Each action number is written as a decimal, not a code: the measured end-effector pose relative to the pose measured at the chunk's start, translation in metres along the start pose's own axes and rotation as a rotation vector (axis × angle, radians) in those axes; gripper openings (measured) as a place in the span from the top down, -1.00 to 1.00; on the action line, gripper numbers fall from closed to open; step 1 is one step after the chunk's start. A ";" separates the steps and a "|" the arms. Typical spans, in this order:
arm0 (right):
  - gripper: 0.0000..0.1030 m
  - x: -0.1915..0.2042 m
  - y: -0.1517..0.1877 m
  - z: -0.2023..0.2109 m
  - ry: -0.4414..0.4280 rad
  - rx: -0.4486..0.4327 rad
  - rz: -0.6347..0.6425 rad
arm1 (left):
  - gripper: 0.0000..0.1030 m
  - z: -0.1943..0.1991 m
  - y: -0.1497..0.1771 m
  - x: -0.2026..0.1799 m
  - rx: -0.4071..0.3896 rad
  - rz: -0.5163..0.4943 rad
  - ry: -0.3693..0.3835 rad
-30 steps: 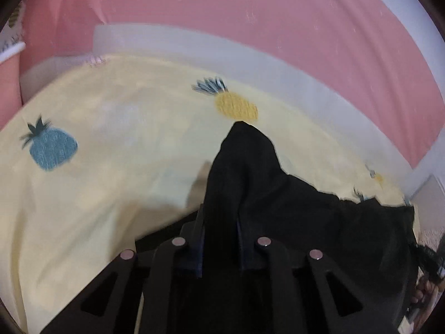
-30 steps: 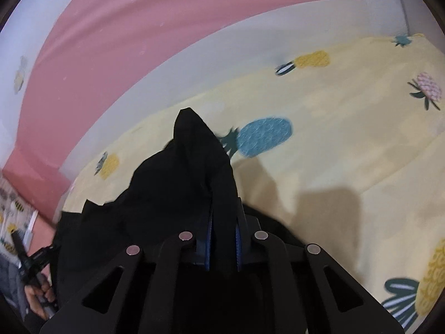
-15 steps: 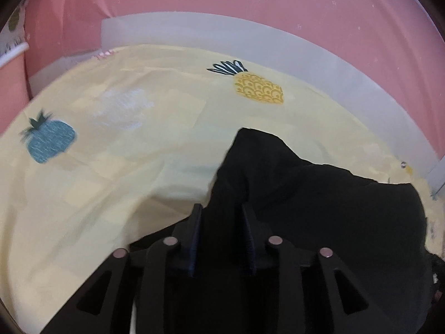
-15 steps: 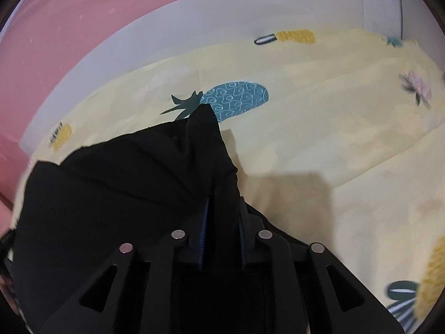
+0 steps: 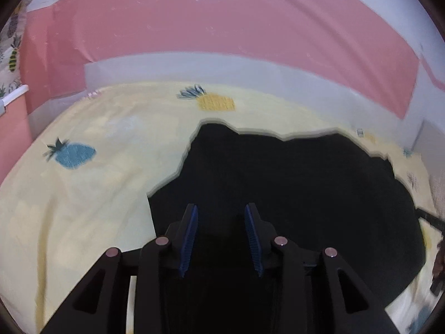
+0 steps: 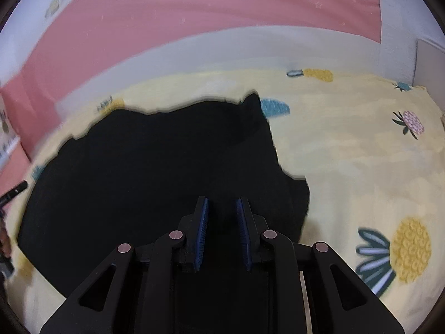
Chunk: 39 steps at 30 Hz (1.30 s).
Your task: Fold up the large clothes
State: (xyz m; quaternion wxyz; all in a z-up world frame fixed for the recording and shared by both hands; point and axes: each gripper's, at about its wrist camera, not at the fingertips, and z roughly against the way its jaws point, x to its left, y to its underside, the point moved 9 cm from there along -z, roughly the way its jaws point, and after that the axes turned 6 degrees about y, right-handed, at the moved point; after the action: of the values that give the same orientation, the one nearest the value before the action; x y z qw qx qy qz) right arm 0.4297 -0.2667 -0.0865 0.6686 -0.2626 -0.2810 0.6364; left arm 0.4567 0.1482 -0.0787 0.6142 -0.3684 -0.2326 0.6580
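A large black garment (image 5: 292, 183) lies spread flat on a yellow pineapple-print bed sheet (image 5: 83, 194). It also shows in the right wrist view (image 6: 144, 167). My left gripper (image 5: 221, 211) is open above the garment's near left part, with nothing between its blue pads. My right gripper (image 6: 222, 206) is open above the garment's near right part, also empty. The garment's near edge is hidden under both grippers.
The sheet also shows in the right wrist view (image 6: 361, 167). A pink and white wall (image 5: 222, 27) runs behind the bed. The other gripper shows at the frame edges: right one (image 5: 434, 222), left one (image 6: 11, 192).
Both grippers were shut on raised corners of the black garment. They have opened and let go, and the garment now lies flat on the sheet.
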 end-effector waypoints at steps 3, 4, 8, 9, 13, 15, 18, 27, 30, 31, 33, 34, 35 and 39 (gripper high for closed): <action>0.56 -0.015 0.013 -0.016 0.073 -0.012 0.014 | 0.23 -0.021 0.020 0.008 0.018 0.022 -0.006; 0.56 -0.021 0.016 -0.022 0.100 -0.012 0.012 | 0.23 -0.023 0.021 0.010 0.000 0.002 -0.030; 0.56 -0.032 0.021 -0.030 0.071 0.010 -0.067 | 0.23 -0.027 0.022 0.010 0.009 0.011 -0.058; 0.55 -0.031 0.020 -0.029 0.083 0.017 -0.060 | 0.23 -0.027 0.022 0.010 0.015 0.007 -0.059; 0.50 -0.028 0.016 -0.018 0.144 0.043 -0.012 | 0.14 -0.019 0.021 0.014 0.042 0.005 -0.094; 0.31 -0.030 0.015 0.001 0.115 0.042 -0.056 | 0.11 -0.006 0.022 0.016 0.042 0.024 -0.101; -0.12 -0.033 0.026 0.026 0.044 0.030 -0.103 | 0.07 0.020 0.030 0.019 0.041 0.030 -0.095; -0.14 -0.020 0.089 0.080 -0.096 0.053 -0.169 | -0.19 0.094 0.086 0.007 0.024 0.099 -0.004; -0.37 -0.020 0.113 0.084 -0.193 0.094 -0.268 | -0.41 0.099 0.112 0.011 0.051 0.173 0.041; -0.39 -0.022 0.119 0.082 -0.222 0.111 -0.306 | -0.43 0.096 0.122 0.015 0.075 0.212 0.052; -0.40 -0.028 0.129 0.076 -0.273 0.145 -0.397 | -0.43 0.087 0.137 0.025 0.129 0.305 0.071; -0.40 -0.032 0.132 0.073 -0.294 0.158 -0.447 | -0.43 0.082 0.143 0.032 0.150 0.363 0.083; -0.40 -0.036 0.133 0.069 -0.312 0.162 -0.493 | -0.43 0.080 0.146 0.037 0.157 0.410 0.093; -0.48 -0.044 0.128 0.063 -0.375 0.153 -0.613 | -0.50 0.074 0.137 0.043 0.121 0.496 0.133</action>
State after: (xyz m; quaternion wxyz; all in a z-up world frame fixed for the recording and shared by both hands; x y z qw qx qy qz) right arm 0.2939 -0.3047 -0.1348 0.7828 0.0057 -0.4161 0.4627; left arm 0.3134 0.1825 -0.1456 0.4689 -0.4190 -0.0545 0.7756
